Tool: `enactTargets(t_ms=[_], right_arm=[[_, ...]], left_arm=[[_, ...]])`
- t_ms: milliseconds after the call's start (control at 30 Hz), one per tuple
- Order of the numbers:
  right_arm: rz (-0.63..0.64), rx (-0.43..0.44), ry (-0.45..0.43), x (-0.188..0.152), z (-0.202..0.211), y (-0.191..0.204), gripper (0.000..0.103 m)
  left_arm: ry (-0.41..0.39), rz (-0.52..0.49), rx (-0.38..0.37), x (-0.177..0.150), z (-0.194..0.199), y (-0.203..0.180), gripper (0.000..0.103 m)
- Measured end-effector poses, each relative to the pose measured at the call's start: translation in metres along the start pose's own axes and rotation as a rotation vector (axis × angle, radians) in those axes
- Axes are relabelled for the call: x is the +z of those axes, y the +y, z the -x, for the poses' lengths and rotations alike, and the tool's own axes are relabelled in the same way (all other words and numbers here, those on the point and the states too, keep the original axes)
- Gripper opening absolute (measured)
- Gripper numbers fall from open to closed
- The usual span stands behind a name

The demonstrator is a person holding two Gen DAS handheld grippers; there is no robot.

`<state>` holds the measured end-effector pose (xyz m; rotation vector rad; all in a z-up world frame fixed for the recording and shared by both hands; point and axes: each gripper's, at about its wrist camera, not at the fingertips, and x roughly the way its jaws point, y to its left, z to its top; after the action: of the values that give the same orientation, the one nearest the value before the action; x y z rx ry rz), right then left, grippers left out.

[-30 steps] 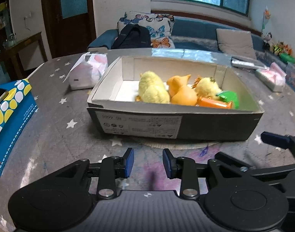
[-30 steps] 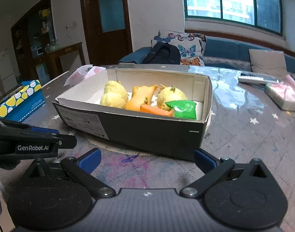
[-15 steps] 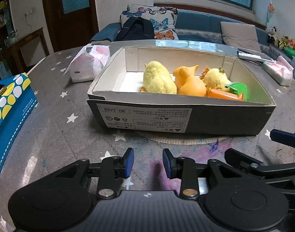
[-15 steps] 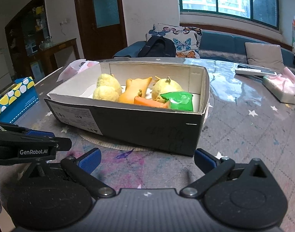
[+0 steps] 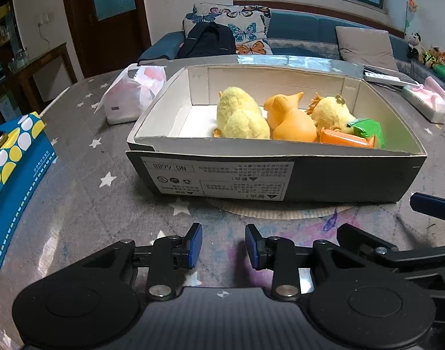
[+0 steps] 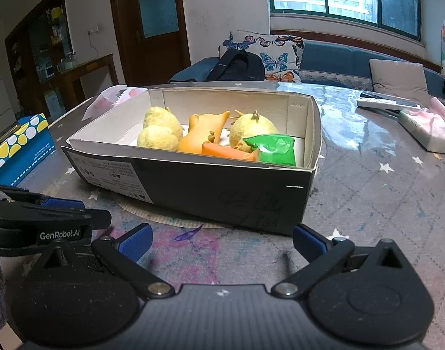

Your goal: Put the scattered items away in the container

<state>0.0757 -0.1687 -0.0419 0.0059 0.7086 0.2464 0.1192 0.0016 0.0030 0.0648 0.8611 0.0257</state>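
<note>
Star-patterned tablecloth (image 5: 76,192) carries the cardboard box (image 5: 280,175), which holds plush chicks, an orange toy and packets. Just before it, the left gripper (image 5: 223,246) is narrowly parted and empty, the right gripper (image 6: 221,240) wide apart and empty.

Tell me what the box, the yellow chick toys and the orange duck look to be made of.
Box: cardboard, matte dark outside, pale inside, with folded corners and a printed label. Yellow chick toys: plush, judging by the fuzzy, light-scattering surface. Orange duck: probably rubber or soft plastic; smooth with a faint sheen, though the look leaves it open.
</note>
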Motion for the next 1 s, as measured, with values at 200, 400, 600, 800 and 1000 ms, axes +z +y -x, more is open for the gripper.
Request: enactTargets(t_ms=[200, 400, 600, 800, 1000], right_arm=[[-0.010, -0.005, 0.005, 0.000, -0.004, -0.001, 0.103], [-0.014, -0.008, 0.015, 0.000, -0.008, 0.000, 0.103], [-0.020, -0.019, 0.027, -0.001, -0.011, -0.001, 0.103], [-0.009, -0.030, 0.022, 0.000, -0.009, 0.001, 0.103], [-0.021, -0.028, 0.028, 0.002, -0.009, 0.002, 0.103]], left_arm=[[-0.004, 0.000, 0.006, 0.003, 0.001, 0.000, 0.035], [0.007, 0.006, 0.010, 0.004, -0.002, -0.001, 0.035], [0.024, 0.005, 0.011, 0.003, -0.004, -0.002, 0.035], [0.035, 0.012, 0.004, 0.006, -0.003, 0.000, 0.035], [0.038, 0.012, 0.013, 0.008, -0.002, -0.001, 0.035]])
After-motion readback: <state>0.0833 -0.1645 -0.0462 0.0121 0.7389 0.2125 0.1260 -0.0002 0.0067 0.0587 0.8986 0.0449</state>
